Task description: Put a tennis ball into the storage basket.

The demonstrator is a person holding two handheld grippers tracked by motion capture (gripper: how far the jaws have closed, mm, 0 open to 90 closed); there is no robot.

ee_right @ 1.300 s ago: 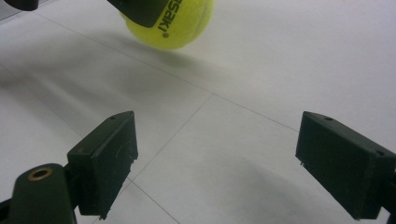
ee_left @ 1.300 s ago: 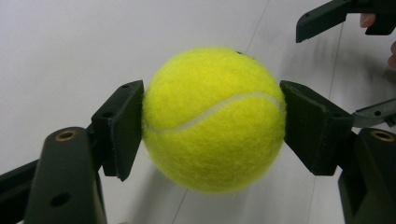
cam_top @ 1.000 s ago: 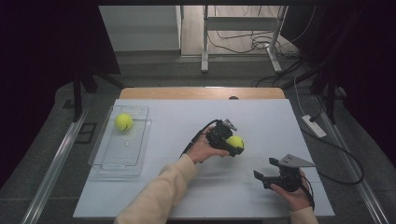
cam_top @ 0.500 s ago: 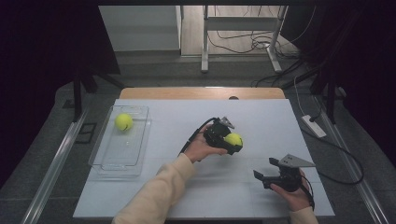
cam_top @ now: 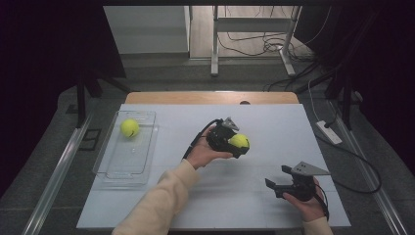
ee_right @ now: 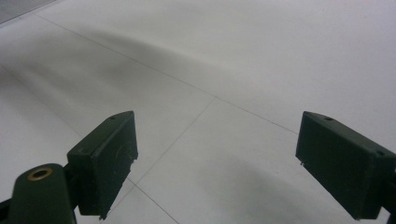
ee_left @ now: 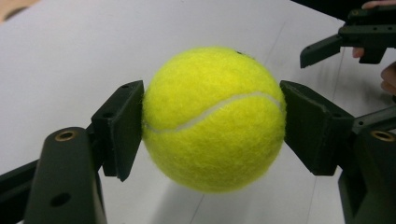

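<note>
A yellow tennis ball (cam_top: 239,141) (ee_left: 214,119) is clamped between the two black jaws of my left gripper (cam_top: 234,142) (ee_left: 212,121), held above the middle of the white table (cam_top: 274,122). A second tennis ball (cam_top: 129,128) lies at the far end of a clear plastic tray (cam_top: 125,166) on the left. My right gripper (cam_top: 278,180) (ee_right: 217,158) rests near the front right of the table, its jaws wide open with only bare tabletop between them. It also appears at the upper right of the left gripper view as the right gripper (ee_left: 327,46).
A wooden strip (cam_top: 210,97) runs along the table's far edge. Metal stand legs and cables (cam_top: 254,44) sit on the floor behind. A white power strip (cam_top: 329,131) lies on the floor at the right.
My left gripper has lifted a little with the ball in it and drifted slightly away from me. The right gripper has stayed where it was.
</note>
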